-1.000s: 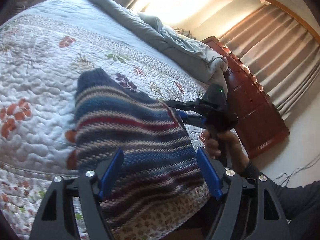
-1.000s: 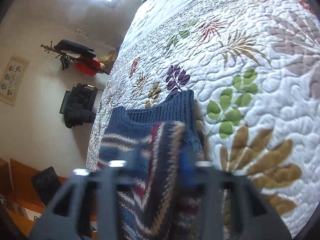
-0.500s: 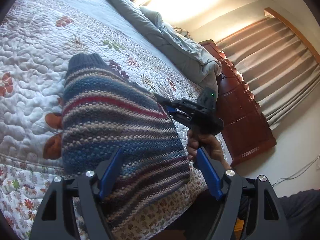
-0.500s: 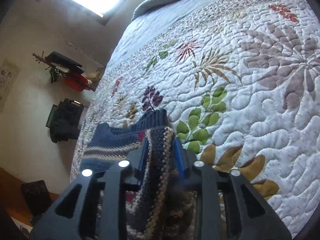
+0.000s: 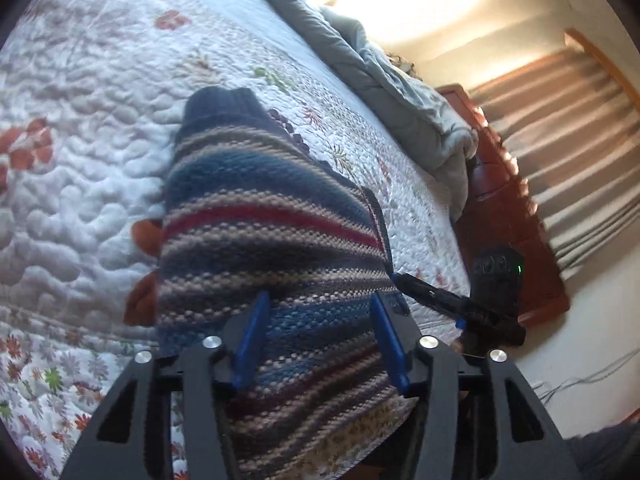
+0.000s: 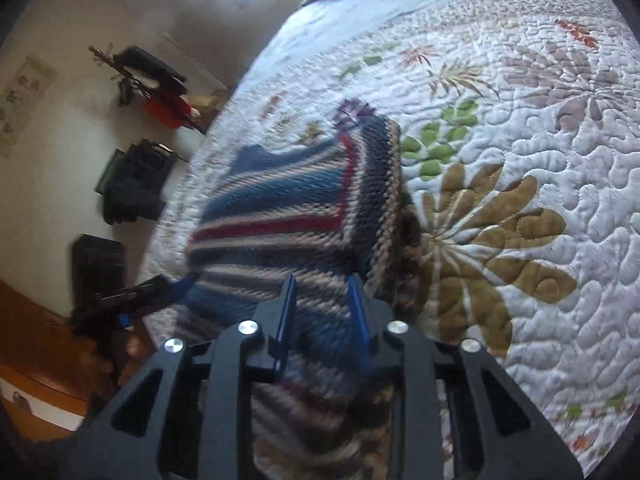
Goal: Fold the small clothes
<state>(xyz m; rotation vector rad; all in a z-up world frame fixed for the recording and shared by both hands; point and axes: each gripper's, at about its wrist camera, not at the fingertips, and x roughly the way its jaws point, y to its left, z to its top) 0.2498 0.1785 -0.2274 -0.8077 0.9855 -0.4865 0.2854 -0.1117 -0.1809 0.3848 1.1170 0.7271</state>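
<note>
With the blue, red and beige striped knit sweater (image 5: 264, 240) lying flat on the white floral quilt (image 5: 80, 160), both tools sit low at its near hem: left gripper (image 5: 320, 336) jaws just narrowing but clear of the knit, right gripper (image 6: 322, 312) jaws also just narrowing; grip there I cannot tell.

left tongs (image 5: 320, 340) narrowed; right tongs (image 6: 320, 312) seemingly released sweater (image 5: 260, 240)

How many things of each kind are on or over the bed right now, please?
Striped knit sweater: 1
Floral quilt: 1
Grey duvet: 1
Handheld grippers: 2, the left gripper and the right gripper
Total: 5
</note>
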